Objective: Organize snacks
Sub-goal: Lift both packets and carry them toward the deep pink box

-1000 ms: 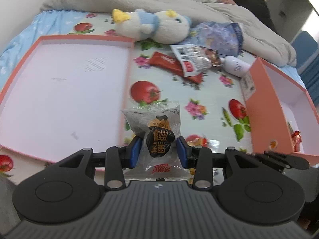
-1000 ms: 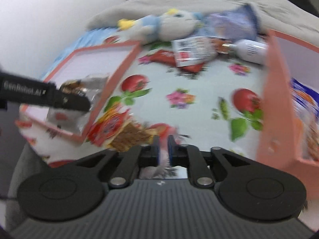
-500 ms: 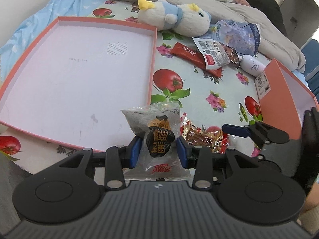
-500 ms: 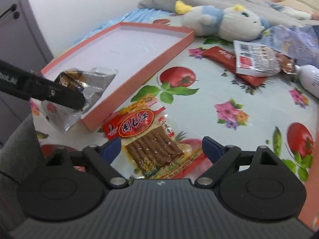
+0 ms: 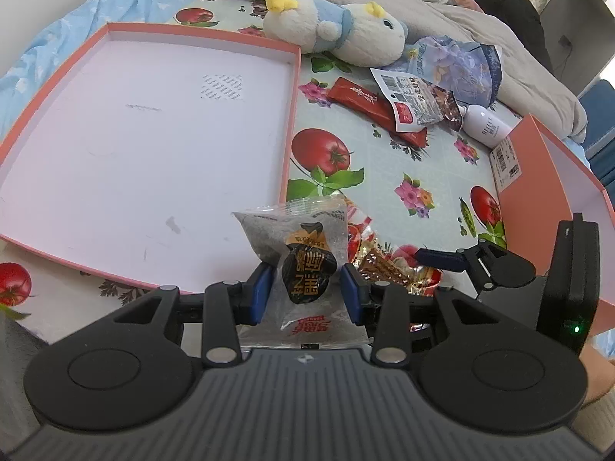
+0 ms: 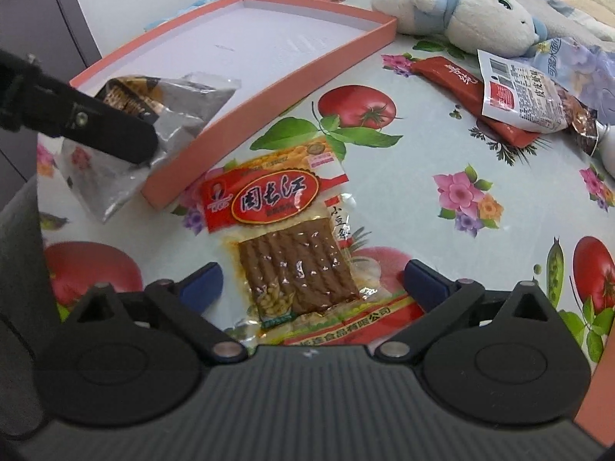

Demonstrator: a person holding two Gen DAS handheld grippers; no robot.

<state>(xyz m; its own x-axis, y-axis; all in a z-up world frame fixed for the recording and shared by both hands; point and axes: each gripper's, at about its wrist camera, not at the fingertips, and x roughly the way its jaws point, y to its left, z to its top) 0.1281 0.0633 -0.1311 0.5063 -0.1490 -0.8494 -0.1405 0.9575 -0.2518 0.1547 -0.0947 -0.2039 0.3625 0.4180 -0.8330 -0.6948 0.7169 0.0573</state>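
My left gripper [image 5: 303, 288] is shut on a clear grey snack packet [image 5: 300, 246] with a black and orange label, held above the near corner of the flat pink tray [image 5: 292, 115]. The right wrist view shows that packet [image 6: 192, 103] under a black left finger [image 6: 96, 126]. My right gripper [image 6: 311, 284] hangs low over the tablecloth, jaws opening wide. A red-labelled packet of brown strips [image 6: 269, 199] lies flat between its blue pads, untouched. One right finger [image 5: 438, 258] shows in the left wrist view beside that packet [image 5: 388, 269].
A deeper pink box [image 5: 526, 176] stands at the right. At the back lie a red bar [image 5: 365, 103], a white-labelled packet [image 5: 415, 103], a pale blue bag [image 5: 461, 65], a white bottle [image 5: 484, 126], a plush toy [image 5: 338, 30] and a grey blanket [image 5: 499, 38].
My right gripper went from shut to wide open and came down over the red-labelled packet. My left gripper kept its hold on the grey packet and shifted slightly.
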